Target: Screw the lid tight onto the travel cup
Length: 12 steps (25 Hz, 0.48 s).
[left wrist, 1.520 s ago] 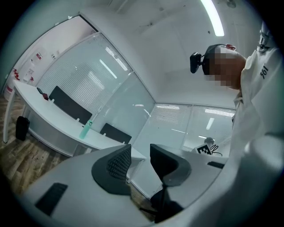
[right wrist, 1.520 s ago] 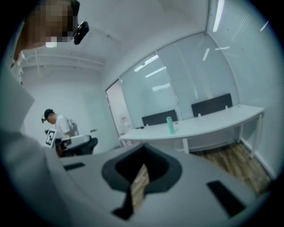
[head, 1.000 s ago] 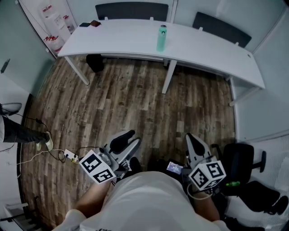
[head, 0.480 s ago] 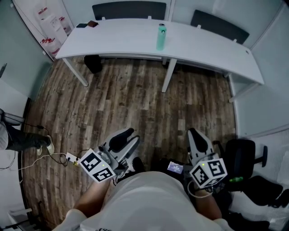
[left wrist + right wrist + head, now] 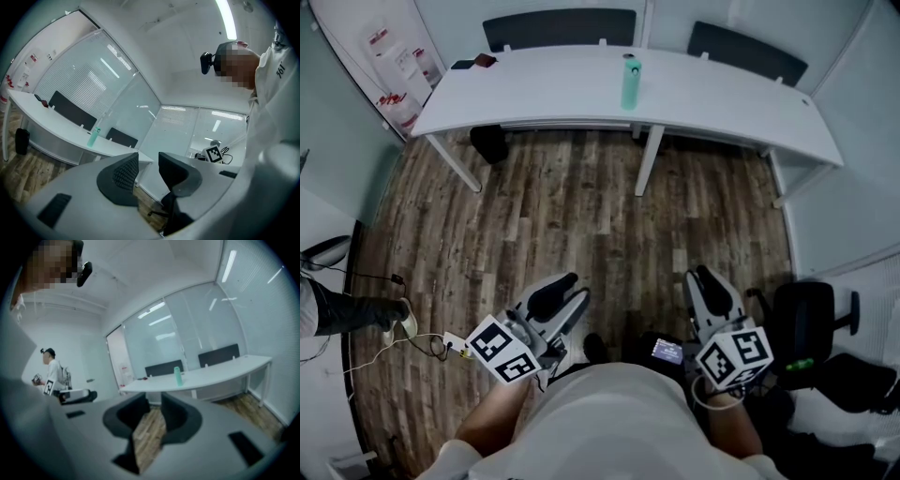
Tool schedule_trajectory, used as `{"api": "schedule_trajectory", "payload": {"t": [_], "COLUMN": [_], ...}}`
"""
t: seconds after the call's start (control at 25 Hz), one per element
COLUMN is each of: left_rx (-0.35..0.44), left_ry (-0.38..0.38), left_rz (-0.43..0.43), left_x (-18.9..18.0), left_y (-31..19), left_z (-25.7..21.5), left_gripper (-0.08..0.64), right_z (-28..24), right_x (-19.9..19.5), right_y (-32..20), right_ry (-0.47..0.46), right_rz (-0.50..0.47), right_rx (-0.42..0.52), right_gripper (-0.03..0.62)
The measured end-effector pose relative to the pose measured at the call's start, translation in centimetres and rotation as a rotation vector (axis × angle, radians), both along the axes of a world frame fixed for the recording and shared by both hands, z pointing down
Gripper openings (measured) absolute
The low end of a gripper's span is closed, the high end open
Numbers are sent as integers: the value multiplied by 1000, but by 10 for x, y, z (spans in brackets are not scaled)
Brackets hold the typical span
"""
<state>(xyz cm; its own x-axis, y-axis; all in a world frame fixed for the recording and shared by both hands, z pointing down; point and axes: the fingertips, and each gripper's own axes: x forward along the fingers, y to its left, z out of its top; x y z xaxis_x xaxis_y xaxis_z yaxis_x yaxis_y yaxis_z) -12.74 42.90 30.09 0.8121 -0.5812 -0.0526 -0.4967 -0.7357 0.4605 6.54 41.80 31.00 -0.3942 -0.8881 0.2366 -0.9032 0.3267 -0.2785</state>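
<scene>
Open wooden floor (image 5: 581, 216) ahead, then desk (image 5: 731, 94) with upright travel cup (image 5: 629, 82)

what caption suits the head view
Person stands back from the white desk with the green travel cup; left hand-held gripper open and empty, right hand-held gripper empty, its jaws opening.

White table (image 5: 722, 105): green travel cup (image 5: 630, 82) upright mid-top; dark items (image 5: 474, 63) left end.

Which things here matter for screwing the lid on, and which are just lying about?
Job: travel cup on the white table; left gripper, jaws apart, empty; right gripper, jaws opening, empty.
Lying about: dark items at the table's left end; black office chair; floor power strip.
</scene>
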Motion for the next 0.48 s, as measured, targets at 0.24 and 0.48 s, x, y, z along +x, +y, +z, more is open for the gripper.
{"api": "schedule_trajectory", "payload": {"t": [0.24, 0.48], "left_rx": [-11, -17], "left_ry": [-5, -5], "left_rz": [26, 28], "left_x": [-6, -3], "left_y": [-1, -11], "left_z": [5, 9], "left_gripper": [140, 140], "right_z": [-1, -2], "right_x": [-3, -3], "right_y": [1, -10], "right_ry": [10, 17], "right_rz": [26, 17], "right_rx": [7, 5], "right_gripper": [101, 101]}}
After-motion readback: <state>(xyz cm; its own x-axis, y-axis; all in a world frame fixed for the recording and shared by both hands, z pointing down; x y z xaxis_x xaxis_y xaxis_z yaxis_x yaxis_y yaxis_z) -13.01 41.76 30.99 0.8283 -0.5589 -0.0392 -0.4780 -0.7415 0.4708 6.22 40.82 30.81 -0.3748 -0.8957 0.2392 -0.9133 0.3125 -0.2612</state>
